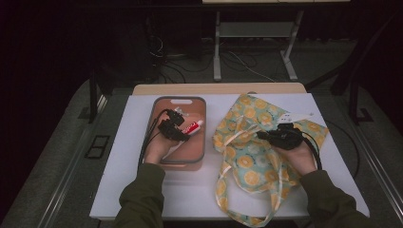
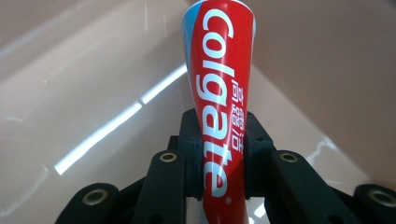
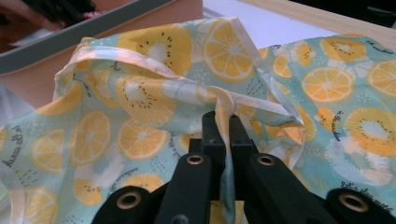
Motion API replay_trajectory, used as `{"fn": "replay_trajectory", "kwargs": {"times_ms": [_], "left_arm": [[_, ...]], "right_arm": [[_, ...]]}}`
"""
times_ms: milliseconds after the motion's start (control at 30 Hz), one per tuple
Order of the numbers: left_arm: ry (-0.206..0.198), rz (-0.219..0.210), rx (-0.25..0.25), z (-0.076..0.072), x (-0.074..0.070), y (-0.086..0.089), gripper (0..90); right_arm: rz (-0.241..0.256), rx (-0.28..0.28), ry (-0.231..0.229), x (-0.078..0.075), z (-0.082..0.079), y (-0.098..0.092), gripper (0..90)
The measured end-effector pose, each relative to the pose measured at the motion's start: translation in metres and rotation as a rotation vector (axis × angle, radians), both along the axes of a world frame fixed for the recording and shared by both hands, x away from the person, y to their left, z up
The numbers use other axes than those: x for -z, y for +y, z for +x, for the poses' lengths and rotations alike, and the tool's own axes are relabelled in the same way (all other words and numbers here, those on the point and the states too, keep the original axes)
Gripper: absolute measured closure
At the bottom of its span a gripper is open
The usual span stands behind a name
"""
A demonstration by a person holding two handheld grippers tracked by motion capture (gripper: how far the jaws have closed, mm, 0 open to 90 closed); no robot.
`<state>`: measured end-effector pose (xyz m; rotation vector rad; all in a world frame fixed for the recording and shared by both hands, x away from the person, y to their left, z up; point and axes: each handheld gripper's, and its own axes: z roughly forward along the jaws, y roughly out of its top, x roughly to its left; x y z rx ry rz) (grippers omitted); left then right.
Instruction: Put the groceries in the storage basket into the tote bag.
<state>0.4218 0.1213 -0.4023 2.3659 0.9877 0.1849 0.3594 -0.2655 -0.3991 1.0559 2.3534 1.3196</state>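
On the white table [image 1: 123, 156], a lemon-print cloth bag [image 1: 247, 142] lies at the right with its strap clamped in the right gripper [image 1: 266, 135], while in the pink tray [image 1: 202, 142] at the left the left gripper [image 1: 183, 135] pinches a red toothpaste tube [image 1: 192, 127].
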Motion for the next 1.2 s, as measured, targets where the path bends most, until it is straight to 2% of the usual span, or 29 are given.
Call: {"fn": "replay_trajectory", "kwargs": {"times_ms": [133,300,433,533,633,933,1200], "left_arm": [[-0.032,-0.03,0.003,-0.001,-0.02,0.006,74.4],[-0.077,-0.083,0.043,-0.009,-0.047,0.01,74.6],[-0.097,-0.116,0.081,-0.018,-0.062,0.004,74.7],[-0.104,-0.121,0.115,-0.027,-0.07,-0.004,74.7],[-0.105,-0.141,0.154,-0.036,-0.074,-0.015,74.8],[-0.097,-0.164,0.257,-0.065,-0.079,-0.055,75.0],[-0.085,-0.145,0.344,-0.09,-0.071,-0.102,75.0]], "right_arm": [[0.003,0.003,-0.003,0.0,0.001,-0.001,89.0],[0.003,0.004,-0.002,0.0,0.001,-0.002,89.0],[0.002,0.004,-0.002,0.0,0.001,-0.001,89.0],[0.001,0.006,-0.002,0.0,0.001,-0.001,89.0],[0.0,0.007,-0.002,0.0,0.001,-0.001,89.0],[-0.002,0.013,-0.002,0.0,0.002,-0.003,89.0],[-0.005,0.011,-0.005,-0.001,0.001,-0.003,89.0]]}}
